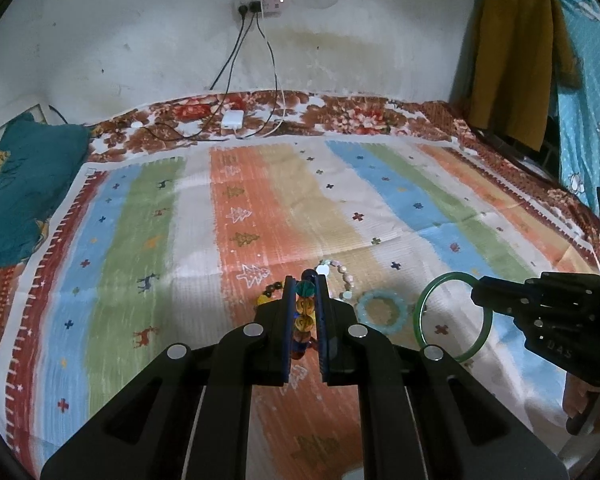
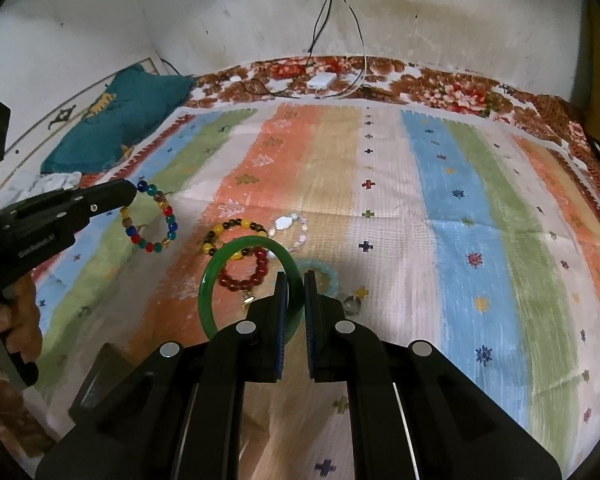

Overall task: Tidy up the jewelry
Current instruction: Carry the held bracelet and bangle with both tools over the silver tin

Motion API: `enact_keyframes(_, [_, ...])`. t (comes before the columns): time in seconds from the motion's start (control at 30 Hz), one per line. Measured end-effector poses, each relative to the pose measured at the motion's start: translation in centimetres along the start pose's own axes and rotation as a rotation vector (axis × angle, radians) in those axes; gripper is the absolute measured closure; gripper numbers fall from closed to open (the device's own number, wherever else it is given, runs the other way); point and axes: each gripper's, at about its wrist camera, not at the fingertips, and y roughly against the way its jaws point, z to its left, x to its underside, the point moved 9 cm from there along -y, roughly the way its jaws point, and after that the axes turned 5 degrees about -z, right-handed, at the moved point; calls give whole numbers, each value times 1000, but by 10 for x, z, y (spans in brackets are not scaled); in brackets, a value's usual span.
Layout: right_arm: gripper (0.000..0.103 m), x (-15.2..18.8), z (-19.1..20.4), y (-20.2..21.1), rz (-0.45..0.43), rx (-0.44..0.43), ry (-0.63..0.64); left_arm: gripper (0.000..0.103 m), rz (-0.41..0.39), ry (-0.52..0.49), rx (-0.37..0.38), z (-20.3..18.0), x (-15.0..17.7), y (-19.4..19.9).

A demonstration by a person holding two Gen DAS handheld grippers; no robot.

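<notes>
Above a striped bedspread (image 2: 400,208), the left gripper (image 1: 305,308) is pinching a limp multicoloured bead bracelet (image 2: 152,218) by a few slippery beads, while the right gripper (image 2: 296,300) is clamping a rigid, probably brittle green bangle (image 2: 216,264) by its rim.

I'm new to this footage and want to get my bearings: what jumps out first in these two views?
Both grippers hold jewelry lifted above a striped, colourful bedspread: the left gripper is shut on a multicoloured bead bracelet, and the right gripper is shut on a green jade bangle. More bracelets lie on the cloth between them: a dark red bead bracelet, a yellow-and-brown one, a pale shell one and a light blue bangle.
</notes>
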Motion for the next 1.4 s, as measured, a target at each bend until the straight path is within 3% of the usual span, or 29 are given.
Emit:
enact_keyframes(0.93, [94,13,28,69,-144,-25,17,94,-53,61,45,-25,24,81])
enact_keyframes(1.23, [94,15,34,90,-213,-27,6,94,-36,57,66,-42,43,96])
enact_keyframes(1.4, [94,22,41,92,-210,-39,12,94,-30,60,82,-49,50,101])
